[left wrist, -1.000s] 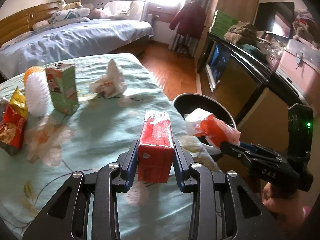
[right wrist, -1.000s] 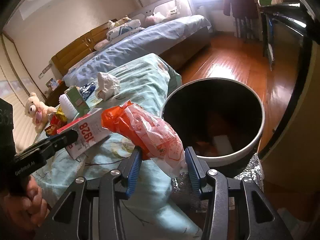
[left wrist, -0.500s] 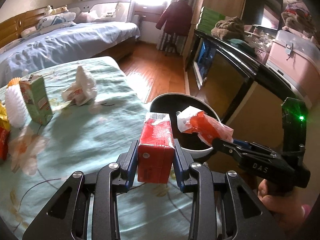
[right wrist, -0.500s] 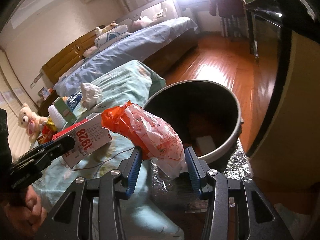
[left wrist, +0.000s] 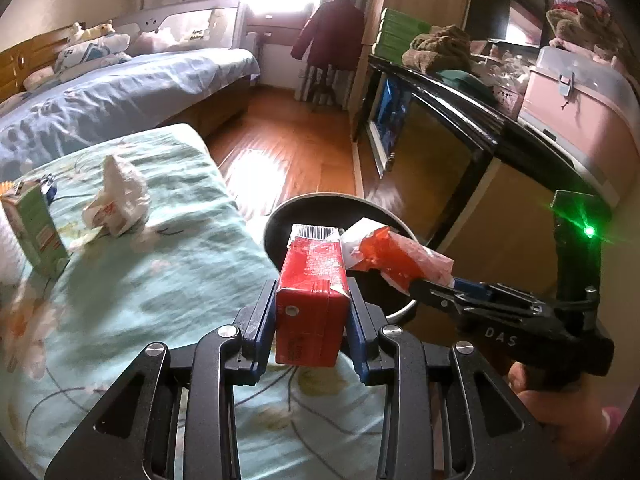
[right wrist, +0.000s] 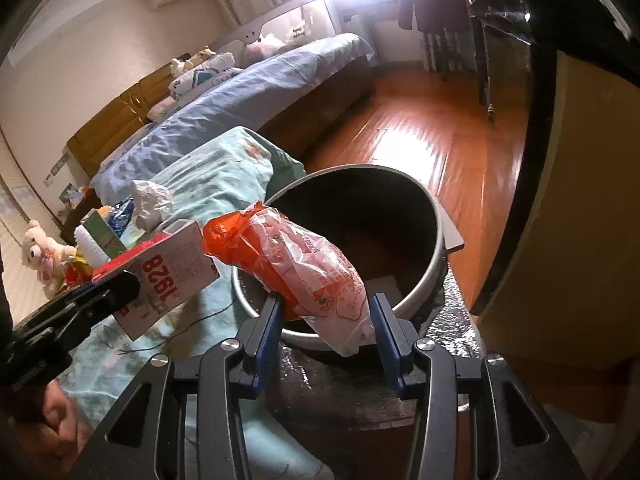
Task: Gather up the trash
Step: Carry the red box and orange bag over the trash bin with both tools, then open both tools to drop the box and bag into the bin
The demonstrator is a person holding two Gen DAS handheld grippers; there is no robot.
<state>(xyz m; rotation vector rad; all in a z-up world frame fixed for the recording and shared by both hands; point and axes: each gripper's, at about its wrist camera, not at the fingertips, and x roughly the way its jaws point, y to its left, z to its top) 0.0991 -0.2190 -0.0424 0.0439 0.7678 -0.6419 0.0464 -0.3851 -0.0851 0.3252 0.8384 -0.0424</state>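
Left claw [left wrist: 312, 316] clamped on a red carton [left wrist: 310, 304], right claw [right wrist: 326, 320] gripping an orange bag [right wrist: 296, 264], both angled downward

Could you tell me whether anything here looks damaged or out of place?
The red carton in the left tool has a torn, crumpled top. On the bedspread, a crumpled white bag and a green carton still lie as litter. Nothing looks spilled.
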